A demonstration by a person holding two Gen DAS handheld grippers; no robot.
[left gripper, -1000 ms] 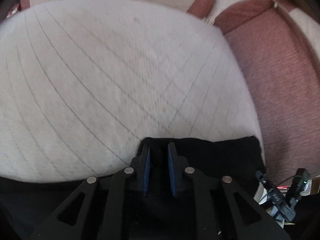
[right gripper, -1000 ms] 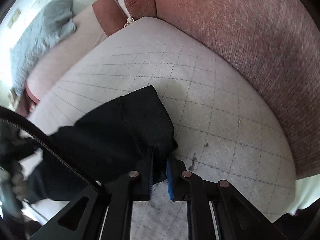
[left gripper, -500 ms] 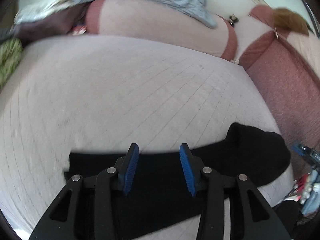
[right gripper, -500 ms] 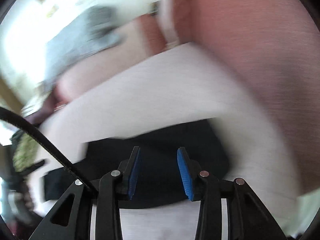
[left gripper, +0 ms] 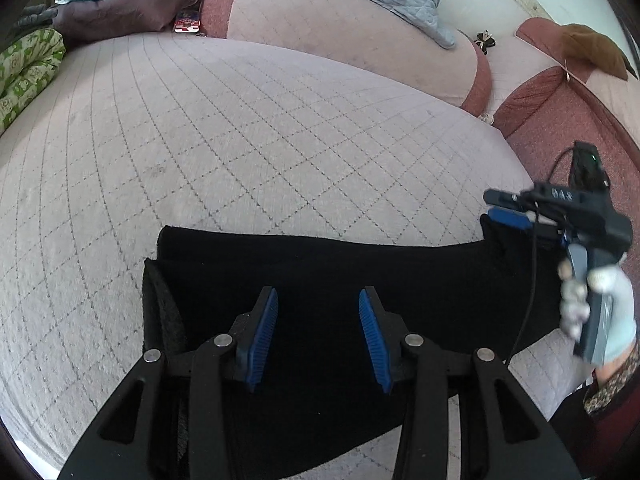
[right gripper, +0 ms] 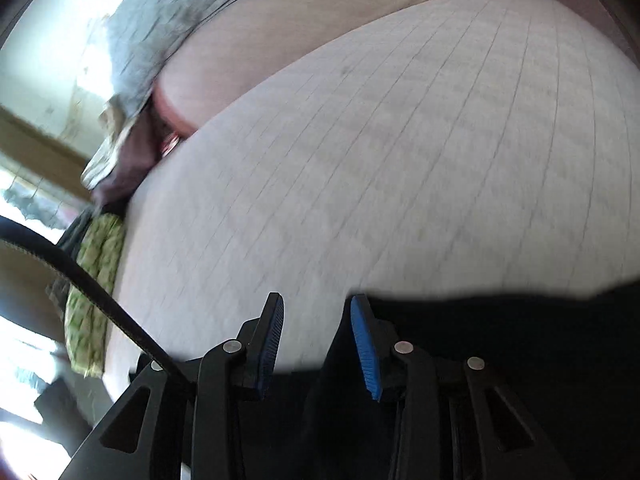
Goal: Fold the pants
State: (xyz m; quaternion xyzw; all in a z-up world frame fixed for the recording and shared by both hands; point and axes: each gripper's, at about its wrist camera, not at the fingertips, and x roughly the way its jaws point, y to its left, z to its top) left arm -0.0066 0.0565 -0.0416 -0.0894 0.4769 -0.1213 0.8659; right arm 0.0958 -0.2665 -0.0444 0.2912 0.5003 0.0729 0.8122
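Jaws: your left gripper (left gripper: 318,300) hangs parted, nothing pinched; your right gripper (right gripper: 316,306) has just narrowed slightly, empty.
Pants: pants (left gripper: 328,272) folded along cushion's (left gripper: 240,128) near edge.
Room: far half bare.

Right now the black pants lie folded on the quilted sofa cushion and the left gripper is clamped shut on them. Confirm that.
Not quite. The black pants do lie folded on the quilted sofa cushion, but the left gripper is open above them, pads apart and gripping nothing, as the left wrist view shows.
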